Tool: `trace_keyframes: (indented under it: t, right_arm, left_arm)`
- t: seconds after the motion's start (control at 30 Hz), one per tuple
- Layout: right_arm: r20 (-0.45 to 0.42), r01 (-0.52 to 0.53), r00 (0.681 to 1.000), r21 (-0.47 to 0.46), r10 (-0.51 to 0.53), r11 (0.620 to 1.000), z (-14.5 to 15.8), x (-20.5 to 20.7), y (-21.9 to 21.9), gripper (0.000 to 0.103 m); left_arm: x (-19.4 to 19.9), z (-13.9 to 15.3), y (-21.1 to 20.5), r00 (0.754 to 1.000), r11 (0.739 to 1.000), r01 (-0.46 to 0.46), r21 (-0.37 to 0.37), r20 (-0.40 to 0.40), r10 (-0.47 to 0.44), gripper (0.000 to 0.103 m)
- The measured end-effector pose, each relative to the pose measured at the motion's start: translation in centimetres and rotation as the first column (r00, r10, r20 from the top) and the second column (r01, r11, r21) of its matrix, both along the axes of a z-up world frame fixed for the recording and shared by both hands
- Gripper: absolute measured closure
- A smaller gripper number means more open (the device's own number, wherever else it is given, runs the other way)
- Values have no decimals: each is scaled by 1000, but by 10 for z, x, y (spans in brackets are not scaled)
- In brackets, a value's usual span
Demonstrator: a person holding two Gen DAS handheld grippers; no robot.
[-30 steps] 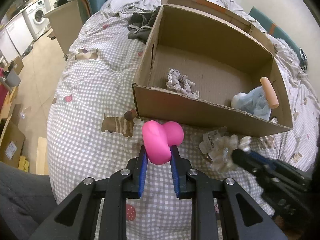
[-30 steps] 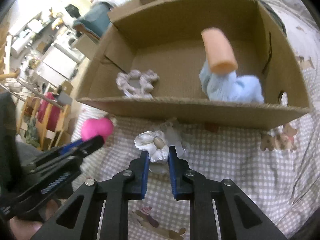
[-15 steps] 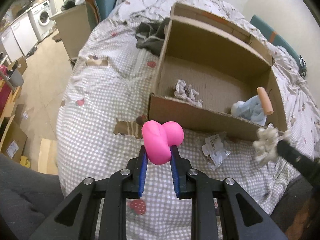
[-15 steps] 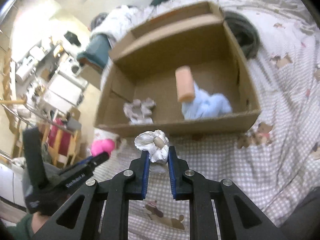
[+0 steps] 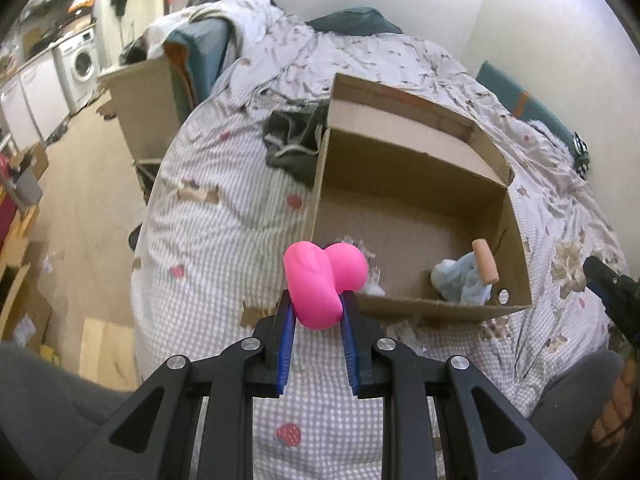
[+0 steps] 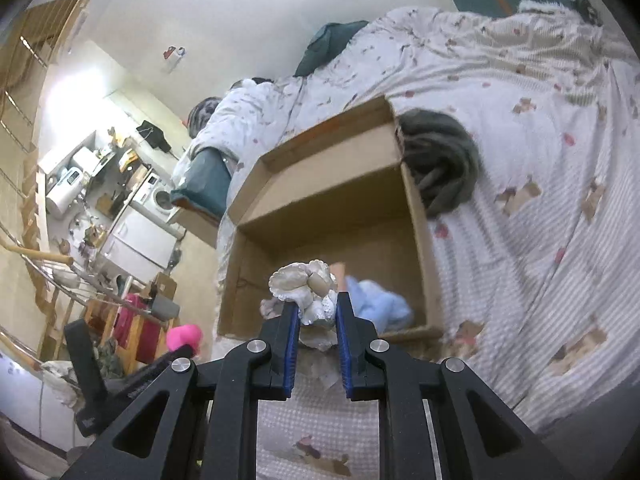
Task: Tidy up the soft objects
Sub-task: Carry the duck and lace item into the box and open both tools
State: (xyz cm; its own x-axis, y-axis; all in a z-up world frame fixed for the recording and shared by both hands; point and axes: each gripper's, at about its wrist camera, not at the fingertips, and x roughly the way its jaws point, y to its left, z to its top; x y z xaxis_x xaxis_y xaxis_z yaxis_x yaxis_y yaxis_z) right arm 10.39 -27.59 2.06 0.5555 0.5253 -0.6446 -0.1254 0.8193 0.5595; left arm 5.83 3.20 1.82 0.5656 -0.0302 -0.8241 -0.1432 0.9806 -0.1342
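My left gripper (image 5: 316,312) is shut on a pink soft toy (image 5: 320,280) and holds it high above the bed, in front of the open cardboard box (image 5: 404,160). My right gripper (image 6: 316,312) is shut on a white frilly soft toy (image 6: 308,292), also held above the box's near side (image 6: 416,200). Inside the box lie a light blue cloth (image 5: 460,280) with a peach cylinder (image 5: 485,266), and a pale frilly item mostly hidden behind the pink toy. The pink toy also shows in the right wrist view (image 6: 184,336), and the right gripper's tip in the left wrist view (image 5: 600,276).
The box sits on a bed with a checked quilt (image 5: 224,232). A dark grey garment (image 5: 292,144) lies against the box's far left corner. A crumpled wrapper lies on the quilt in front of the box. A wooden cabinet (image 5: 148,108) and floor are to the left.
Both grippers have risen well above the bed with their toys still held. The box now looks smaller and farther, and the right wrist view has tilted upward toward the room.
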Motion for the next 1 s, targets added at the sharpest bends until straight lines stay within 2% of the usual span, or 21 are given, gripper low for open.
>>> trace_keyframes:
  t: [0.13, 0.37, 0.6, 0.7, 0.83, 0.93, 1.0]
  right_arm:
    - [-21, 5, 1000, -30, -5, 1000, -5, 9, -5, 84]
    - [-97, -40, 995, -145, 26, 989, -31, 38, 14, 84]
    - [-142, -66, 989, -217, 36, 974, -55, 61, 31, 84]
    - [-137, -93, 988, -196, 67, 976, -59, 63, 38, 84]
    - [-101, -135, 987, -99, 125, 986, -57, 62, 42, 84]
    - [-92, -137, 987, -46, 132, 989, -57, 62, 39, 84]
    - [-102, -129, 987, -43, 124, 991, -59, 63, 39, 84]
  left_arm:
    - [16, 5, -5, 999, 999, 41, 31, 3, -41, 83]
    - [49, 4, -27, 990, 984, 143, 102, -13, -142, 83]
    - [81, -19, -39, 982, 978, 184, 99, -68, -178, 83]
    - [86, -31, -43, 981, 978, 188, 88, -68, -182, 83]
    - [85, -42, -44, 981, 980, 185, 71, -71, -180, 83]
    - [86, -46, -45, 981, 981, 184, 64, -76, -179, 83]
    - [87, -48, -44, 981, 981, 183, 61, -81, -178, 83]
